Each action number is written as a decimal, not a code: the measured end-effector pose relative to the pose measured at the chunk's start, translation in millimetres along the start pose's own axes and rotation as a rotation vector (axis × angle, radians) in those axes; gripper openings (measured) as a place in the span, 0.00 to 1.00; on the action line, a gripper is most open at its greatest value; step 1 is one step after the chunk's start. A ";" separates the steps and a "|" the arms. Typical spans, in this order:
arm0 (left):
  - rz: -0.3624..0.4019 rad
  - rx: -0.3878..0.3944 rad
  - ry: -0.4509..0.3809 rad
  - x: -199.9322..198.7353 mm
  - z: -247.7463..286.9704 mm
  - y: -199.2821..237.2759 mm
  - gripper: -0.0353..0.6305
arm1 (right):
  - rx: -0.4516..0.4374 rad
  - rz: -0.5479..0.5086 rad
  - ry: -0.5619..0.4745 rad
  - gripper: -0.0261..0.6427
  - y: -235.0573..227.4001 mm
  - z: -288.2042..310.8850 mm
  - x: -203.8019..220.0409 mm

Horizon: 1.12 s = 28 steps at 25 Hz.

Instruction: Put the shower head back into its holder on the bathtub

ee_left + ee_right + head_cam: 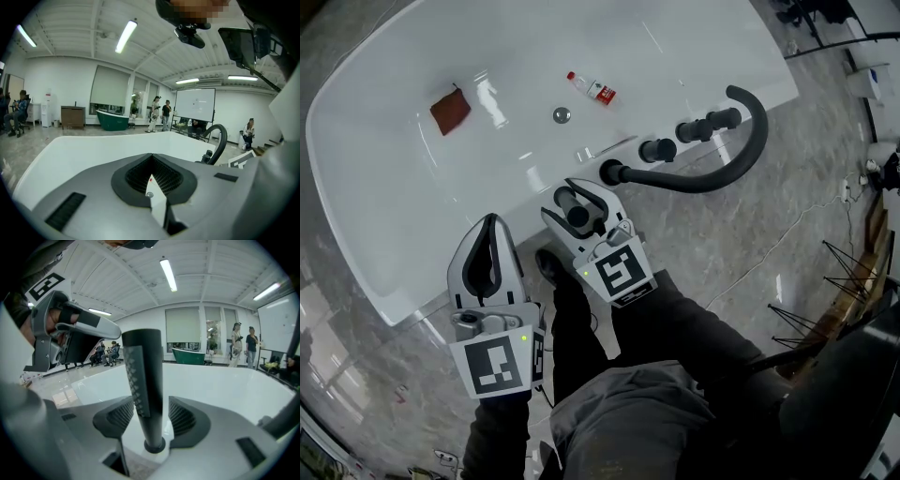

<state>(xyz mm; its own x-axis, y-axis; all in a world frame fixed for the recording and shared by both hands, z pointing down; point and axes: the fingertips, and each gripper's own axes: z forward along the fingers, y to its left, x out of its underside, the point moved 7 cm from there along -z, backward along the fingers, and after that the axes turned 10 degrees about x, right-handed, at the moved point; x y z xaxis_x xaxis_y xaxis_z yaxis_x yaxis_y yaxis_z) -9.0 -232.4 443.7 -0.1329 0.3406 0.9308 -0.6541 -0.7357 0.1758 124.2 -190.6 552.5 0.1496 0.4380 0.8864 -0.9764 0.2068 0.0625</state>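
Observation:
The black shower head (577,216) stands upright between the jaws of my right gripper (575,195) at the near rim of the white bathtub (356,234). In the right gripper view the shower head (143,380) rises in the middle of my right gripper (152,413), with the jaws closed in on both sides. Its lower end sits in a black ring (154,446) on the white rim. A black hose (741,159) loops away to the right. My left gripper (492,223) hangs shut and empty to the left, just off the rim; its pads (152,176) meet.
Two black tap knobs (657,150) (708,125) stand on the rim right of the shower head. Inside the tub lie a red cloth (450,111), a small bottle (592,88) and the drain (562,114). A thin cable (769,246) trails across the marble floor at the right.

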 end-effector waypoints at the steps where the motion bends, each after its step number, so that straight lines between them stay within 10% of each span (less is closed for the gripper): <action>1: 0.000 -0.001 0.000 0.5 -0.6 -0.8 0.06 | 0.005 -0.009 0.004 0.37 -0.6 -0.2 -0.8; 28: -0.023 0.007 0.036 16.7 -13.6 -0.3 0.06 | 0.020 0.016 0.004 0.37 9.8 2.3 -1.5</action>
<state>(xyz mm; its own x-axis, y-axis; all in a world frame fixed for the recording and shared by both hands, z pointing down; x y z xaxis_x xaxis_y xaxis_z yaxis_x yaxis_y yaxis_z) -21.2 -218.6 454.8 -0.1442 0.3782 0.9144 -0.6523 -0.7312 0.1996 114.1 -191.2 552.9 0.1348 0.4445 0.8856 -0.9816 0.1822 0.0579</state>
